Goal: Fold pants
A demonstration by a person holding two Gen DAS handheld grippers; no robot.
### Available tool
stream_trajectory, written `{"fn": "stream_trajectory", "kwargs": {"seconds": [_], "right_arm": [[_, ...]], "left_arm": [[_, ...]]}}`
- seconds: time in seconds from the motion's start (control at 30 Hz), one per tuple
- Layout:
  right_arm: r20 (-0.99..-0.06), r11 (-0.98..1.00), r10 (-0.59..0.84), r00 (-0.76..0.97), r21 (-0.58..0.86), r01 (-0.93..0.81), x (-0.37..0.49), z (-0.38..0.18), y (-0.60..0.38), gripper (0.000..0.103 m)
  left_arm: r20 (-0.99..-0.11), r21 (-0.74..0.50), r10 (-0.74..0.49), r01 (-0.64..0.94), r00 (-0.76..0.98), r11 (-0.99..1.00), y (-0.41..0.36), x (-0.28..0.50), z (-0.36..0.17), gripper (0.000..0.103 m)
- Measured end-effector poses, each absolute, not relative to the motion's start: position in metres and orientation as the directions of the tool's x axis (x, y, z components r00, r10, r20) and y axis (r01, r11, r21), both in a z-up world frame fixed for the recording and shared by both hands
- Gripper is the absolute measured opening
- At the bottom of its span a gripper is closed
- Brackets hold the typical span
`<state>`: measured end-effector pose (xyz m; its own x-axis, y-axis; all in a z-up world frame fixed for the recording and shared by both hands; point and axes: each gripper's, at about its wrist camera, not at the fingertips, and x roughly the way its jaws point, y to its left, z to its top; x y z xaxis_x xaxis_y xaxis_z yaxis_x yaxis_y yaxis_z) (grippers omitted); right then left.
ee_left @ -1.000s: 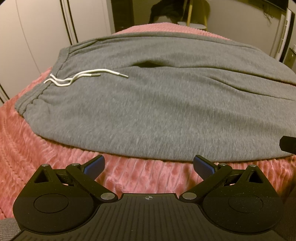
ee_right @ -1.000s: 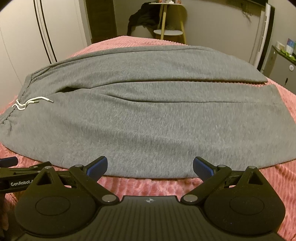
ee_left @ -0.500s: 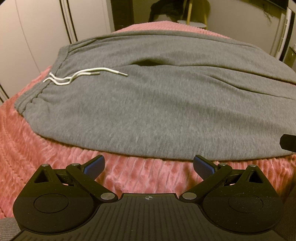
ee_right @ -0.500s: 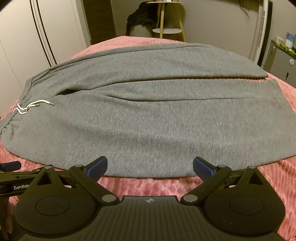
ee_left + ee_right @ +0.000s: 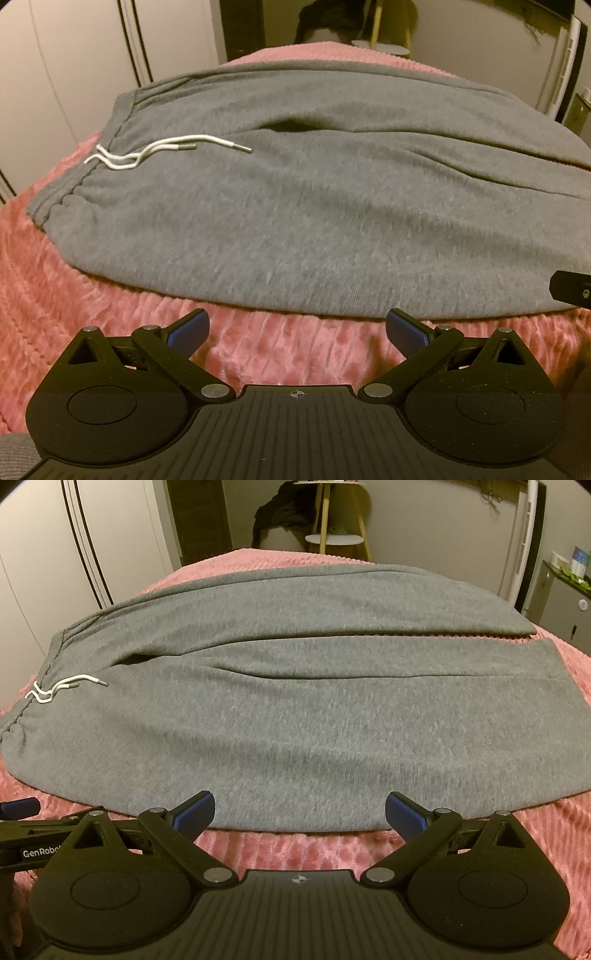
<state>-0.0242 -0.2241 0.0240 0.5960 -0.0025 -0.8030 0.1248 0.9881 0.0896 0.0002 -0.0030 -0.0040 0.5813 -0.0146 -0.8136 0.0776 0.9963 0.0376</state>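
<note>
Grey sweatpants [image 5: 314, 206] lie flat on a pink ribbed blanket [image 5: 92, 306], waistband at the left with a white drawstring [image 5: 155, 153], legs running right. They also show in the right wrist view [image 5: 295, 709], with the drawstring [image 5: 59, 688] at the left. My left gripper [image 5: 297, 328] is open and empty, just short of the pants' near edge by the hip. My right gripper [image 5: 299, 812] is open and empty, its fingertips at the near edge of the leg. The leg cuffs lie at the far right.
The blanket [image 5: 517, 830] covers a bed. White wardrobe doors [image 5: 55, 554] stand at the left. A small wooden stool [image 5: 338, 528] with dark clothing stands beyond the bed. A cabinet [image 5: 565, 602] stands at the right.
Both grippers have edged slightly toward the pants' near edge, and the right view has tilted down a little. Both stay open. The pants have not moved.
</note>
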Motion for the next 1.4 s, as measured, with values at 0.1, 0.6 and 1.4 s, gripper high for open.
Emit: {"fn": "stream_trajectory", "kwargs": {"seconds": [0.1,0.6,1.4], "right_arm": [[-0.805,0.989,-0.007,0.593,0.082,0.123,-0.023,0.023,-0.223,0.099],[-0.817,0.987,0.008,0.577,0.098,0.126,-0.018,0.019,-0.226,0.099],[-0.8,0.937,0.079,0.595,0.263,0.23,-0.006,0.02,-0.28,0.099]], "left_arm": [[-0.815,0.037,-0.014,0.076,0.58,0.996,-0.003,0.001,-0.004,0.103],[-0.829,0.037,-0.015,0.082,0.56,0.996,-0.004,0.006,-0.009,0.103],[-0.868,0.021,-0.024,0.085,0.495,0.996,-0.005,0.027,-0.007,0.103]]}}
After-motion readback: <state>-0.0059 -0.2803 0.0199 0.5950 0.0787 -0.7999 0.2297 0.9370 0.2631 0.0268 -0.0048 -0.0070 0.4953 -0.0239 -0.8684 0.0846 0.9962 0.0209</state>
